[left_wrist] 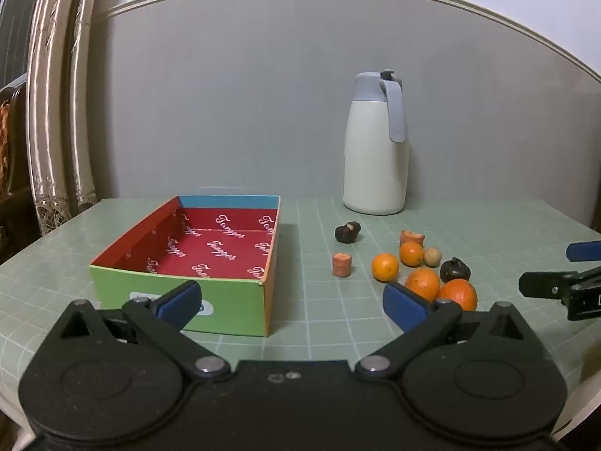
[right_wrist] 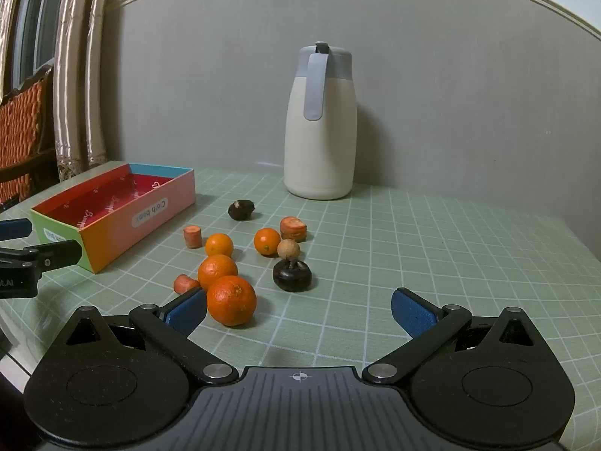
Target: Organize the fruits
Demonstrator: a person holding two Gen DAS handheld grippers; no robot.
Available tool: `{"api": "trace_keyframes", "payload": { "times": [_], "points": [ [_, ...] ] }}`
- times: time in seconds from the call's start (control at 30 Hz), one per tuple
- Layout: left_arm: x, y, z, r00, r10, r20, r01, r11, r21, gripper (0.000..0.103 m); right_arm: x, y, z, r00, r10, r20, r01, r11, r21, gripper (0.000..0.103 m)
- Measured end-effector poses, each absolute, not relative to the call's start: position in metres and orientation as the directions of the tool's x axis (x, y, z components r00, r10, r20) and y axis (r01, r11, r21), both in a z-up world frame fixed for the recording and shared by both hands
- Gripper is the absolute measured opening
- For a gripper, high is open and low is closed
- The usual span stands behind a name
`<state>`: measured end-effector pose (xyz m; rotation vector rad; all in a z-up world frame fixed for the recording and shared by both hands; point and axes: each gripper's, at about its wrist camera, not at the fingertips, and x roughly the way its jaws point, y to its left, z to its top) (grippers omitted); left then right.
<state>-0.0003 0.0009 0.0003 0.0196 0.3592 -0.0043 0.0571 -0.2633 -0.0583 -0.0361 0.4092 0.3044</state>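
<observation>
An open cardboard box (left_wrist: 180, 285) with a red printed lining sits on the left of the green grid mat; the right wrist view shows the box (right_wrist: 124, 221) at left. To its right lie several oranges (right_wrist: 231, 300) (left_wrist: 385, 267), two dark round fruits (right_wrist: 292, 274) (left_wrist: 347, 232), a small tan round fruit (right_wrist: 289, 250) and carrot chunks (right_wrist: 192, 236) (left_wrist: 341, 264). My left gripper (left_wrist: 291, 300) is open and empty, in front of the box and the fruit. My right gripper (right_wrist: 299, 312) is open and empty, just short of the nearest orange.
A tall cream jug (left_wrist: 375, 146) (right_wrist: 320, 124) with a grey lid and handle stands at the back against the grey wall. Curtains (left_wrist: 56, 112) and a wicker chair (right_wrist: 20, 131) are off the table's left side. Each gripper's tip shows at the edge of the other's view.
</observation>
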Motion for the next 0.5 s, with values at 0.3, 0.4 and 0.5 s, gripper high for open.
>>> {"api": "trace_keyframes", "payload": {
  "times": [0.3,0.4,0.5],
  "points": [
    [0.0000,0.0007,-0.0013,0.934,0.005,-0.357,0.006,1.000,0.029,0.097,0.0632,-0.2663,-0.0590,0.873,0.284,-0.397,-0.294,0.955,0.037,0.103],
    [-0.0007,0.0013,-0.0013,0.935,0.006,-0.355,0.005,1.000,0.029,0.097,0.0571,-0.2635,-0.0582,0.876,0.284,-0.391,-0.299,0.954,0.024,0.103],
    [-0.0002,-0.0005,-0.0030,0.935,0.006,-0.355,0.005,1.000,0.030,0.097,0.0563,-0.2635,-0.0579,0.876,0.284,-0.389,-0.298,0.954,0.024,0.103]
  ]
}}
